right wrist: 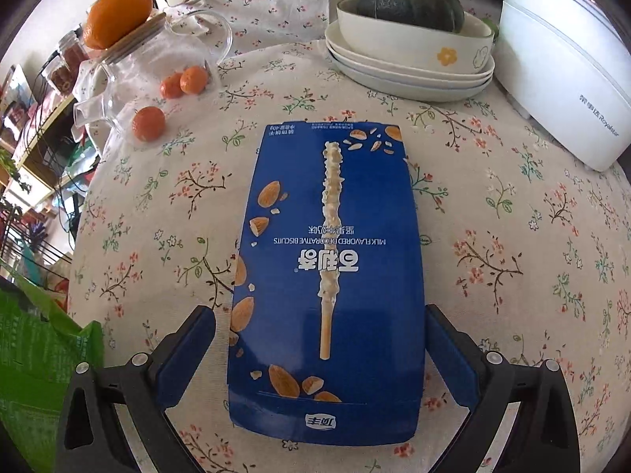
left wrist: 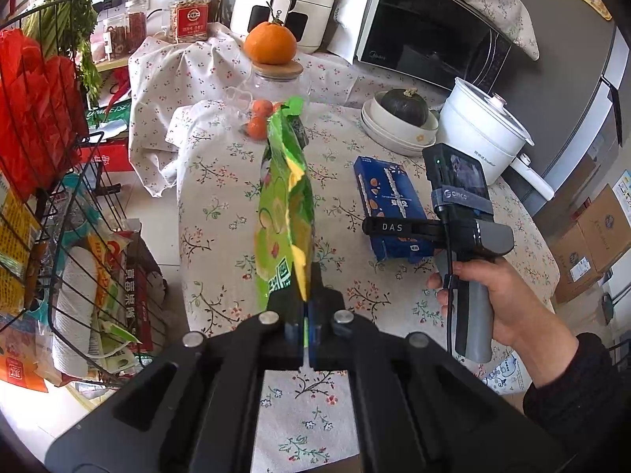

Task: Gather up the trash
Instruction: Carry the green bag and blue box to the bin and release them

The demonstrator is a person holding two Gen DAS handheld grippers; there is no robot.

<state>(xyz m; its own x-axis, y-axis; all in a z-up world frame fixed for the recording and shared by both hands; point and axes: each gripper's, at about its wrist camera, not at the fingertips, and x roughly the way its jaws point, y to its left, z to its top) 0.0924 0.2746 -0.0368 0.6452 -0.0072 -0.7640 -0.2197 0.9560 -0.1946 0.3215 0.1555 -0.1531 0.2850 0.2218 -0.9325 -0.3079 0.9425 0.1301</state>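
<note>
My left gripper (left wrist: 305, 299) is shut on the lower edge of a crumpled green snack bag (left wrist: 284, 205), which it holds up above the floral tablecloth (left wrist: 221, 205). A blue biscuit box (right wrist: 327, 276) lies flat on the cloth. My right gripper (right wrist: 319, 311) is open and points down over the box's near end, with one finger on each long side. The right pad sits close to the box's edge and a gap shows on the left. A corner of the green bag (right wrist: 35, 354) shows at the lower left of the right wrist view. A hand (left wrist: 493, 295) holds the right gripper's handle over the box (left wrist: 388, 197).
Behind the box stand stacked white bowls (right wrist: 410, 63) with a dark squash (right wrist: 410, 0), a white electric pot (right wrist: 564, 79), and a glass jar (right wrist: 157, 63) with an orange (right wrist: 118, 15) on its lid. A microwave (left wrist: 434, 31) stands at the back, a wire rack (left wrist: 59, 197) of packages on the left.
</note>
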